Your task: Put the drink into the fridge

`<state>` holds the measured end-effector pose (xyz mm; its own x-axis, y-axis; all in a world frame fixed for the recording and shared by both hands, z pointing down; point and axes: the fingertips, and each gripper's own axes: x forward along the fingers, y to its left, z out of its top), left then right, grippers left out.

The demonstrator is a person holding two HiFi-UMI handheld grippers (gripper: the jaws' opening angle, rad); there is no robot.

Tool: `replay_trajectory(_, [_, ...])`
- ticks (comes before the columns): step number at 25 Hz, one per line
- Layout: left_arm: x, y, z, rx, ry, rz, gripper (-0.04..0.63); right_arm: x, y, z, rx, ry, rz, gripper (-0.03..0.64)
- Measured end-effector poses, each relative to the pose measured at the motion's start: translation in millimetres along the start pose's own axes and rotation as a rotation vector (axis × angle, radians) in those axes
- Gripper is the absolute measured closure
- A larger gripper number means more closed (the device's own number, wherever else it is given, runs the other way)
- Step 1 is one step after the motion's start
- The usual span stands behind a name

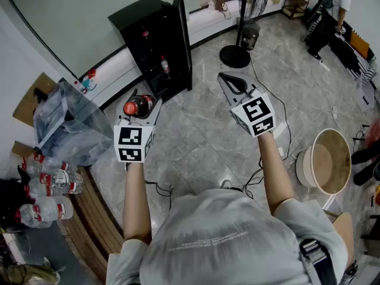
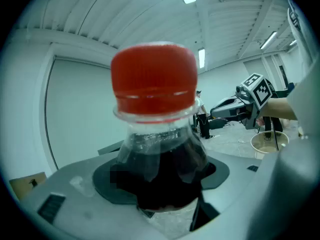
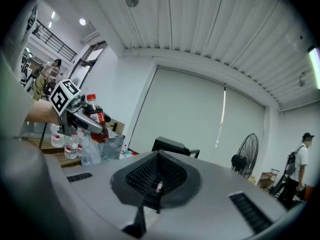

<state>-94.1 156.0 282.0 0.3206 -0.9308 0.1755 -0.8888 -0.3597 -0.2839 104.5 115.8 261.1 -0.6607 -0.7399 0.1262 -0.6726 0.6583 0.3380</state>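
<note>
Because the drink bottle (image 1: 136,107) looks close to full of dark liquid, we judge it fairly heavy for its size: stiff at the neck and red cap (image 2: 153,79), but with a smooth plastic wall that could slip, or dent under a hard squeeze. We would take it round the upper body, below the shoulder, where it is wide and firm. Our left gripper (image 1: 144,105) does just that: its jaws stand wide and are clamped on the bottle, dark pads pressing on either side, the cap up. The bottle is carried in the air a little short of the fridge (image 1: 155,43), in front of its shelves, where another bottle (image 1: 165,66) already stands; the fridge door (image 1: 181,37) looks open. Our right gripper (image 1: 233,83) hovers to the right of the fridge front, its jaws closed together on nothing and touching nothing
</note>
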Motion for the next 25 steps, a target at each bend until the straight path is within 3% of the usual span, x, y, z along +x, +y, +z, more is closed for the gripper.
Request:
replay_trajectory(15, [33.7,-47.4,16.4,0.003,0.045,0.072,0.295,-16.8,-69.3,-25.9,0.0,-0.056,0.038,0.615])
replay_trajectory(25, [75.5,-51.7,15.7,-0.021,0.075,0.118,0.295,5.2,-107.4,-51.4,0.023,-0.043,0.091,0.615])
